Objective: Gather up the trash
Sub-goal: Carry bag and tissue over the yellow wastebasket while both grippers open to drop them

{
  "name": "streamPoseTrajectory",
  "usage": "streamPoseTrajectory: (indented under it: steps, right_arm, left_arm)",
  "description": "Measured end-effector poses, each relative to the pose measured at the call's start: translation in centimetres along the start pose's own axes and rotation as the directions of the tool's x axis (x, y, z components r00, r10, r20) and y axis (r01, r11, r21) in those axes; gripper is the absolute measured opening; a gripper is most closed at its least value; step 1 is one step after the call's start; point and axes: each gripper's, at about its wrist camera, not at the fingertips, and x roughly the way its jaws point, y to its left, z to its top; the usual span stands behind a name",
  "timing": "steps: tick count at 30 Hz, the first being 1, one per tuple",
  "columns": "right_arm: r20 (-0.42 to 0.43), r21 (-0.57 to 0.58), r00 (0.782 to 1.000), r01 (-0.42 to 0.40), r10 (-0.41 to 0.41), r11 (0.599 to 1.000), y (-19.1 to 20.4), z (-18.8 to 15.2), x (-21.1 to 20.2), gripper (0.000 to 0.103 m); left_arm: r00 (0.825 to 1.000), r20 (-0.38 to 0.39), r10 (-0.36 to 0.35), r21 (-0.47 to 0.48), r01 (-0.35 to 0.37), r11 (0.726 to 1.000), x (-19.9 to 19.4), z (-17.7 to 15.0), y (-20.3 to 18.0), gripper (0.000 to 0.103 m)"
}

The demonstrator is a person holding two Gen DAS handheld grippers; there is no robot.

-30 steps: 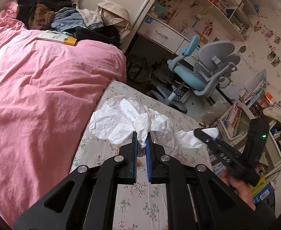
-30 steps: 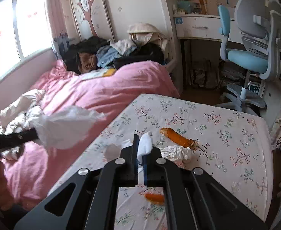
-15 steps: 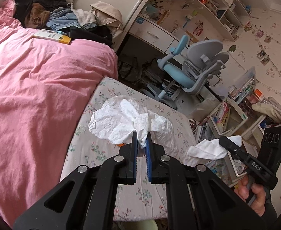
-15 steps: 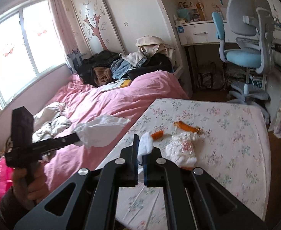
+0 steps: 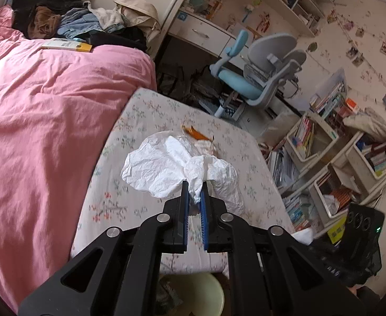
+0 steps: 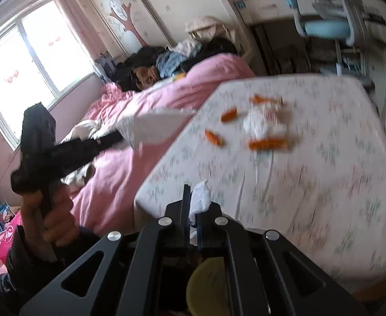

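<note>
I am looking across a bedroom where, at far left, a rumpled pink quilt is covering the bed, and beside it a table under a white floral cloth is carrying scraps of orange peel and a small wad of white paper, blurred in the right wrist view. I am keeping the black left gripper clenched on a large crumpled sheet of white tissue, which is hanging in the air over the table's near edge. A pale yellow round bin is sitting on the floor just beneath both tools. I am holding the black right gripper clamped on a smaller twist of white tissue, likewise clear of the tabletop. At right, a blue and grey desk chair is standing near cluttered bookshelves.
</note>
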Motion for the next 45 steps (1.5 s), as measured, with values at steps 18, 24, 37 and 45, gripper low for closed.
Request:
streamPoseTrajectory:
  steps: [18, 24, 37, 45]
  right_arm:
    - [-0.091, 0.056, 0.996, 0.021, -0.016, 0.998, -0.8, -5.8, 1.2, 0.004]
    - [-0.127, 0.043, 0.991, 0.046, -0.040, 0.998, -0.7, -6.9, 2.2, 0.005]
    - [-0.029, 0.097, 0.982, 0.189, -0.187, 0.977, -2.8, -6.9, 0.1, 0.062]
    - [-0.015, 0.121, 0.967, 0.253, -0.253, 0.960, -3.8, -7.2, -0.5, 0.075]
  left_arm:
    - [0.998, -0.020, 0.061, 0.060, -0.060, 0.996, -1.4, -4.0, -1.5, 0.007]
    - [0.994, -0.059, 0.092, 0.086, -0.087, 0.992, -1.3, -5.7, -2.1, 0.007]
    - [0.915, -0.391, 0.104, 0.079, -0.079, 0.994, 2.3, -15.1, -4.6, 0.017]
    - [0.928, -0.345, 0.143, 0.089, -0.119, 0.989, 1.8, -14.6, -4.8, 0.071]
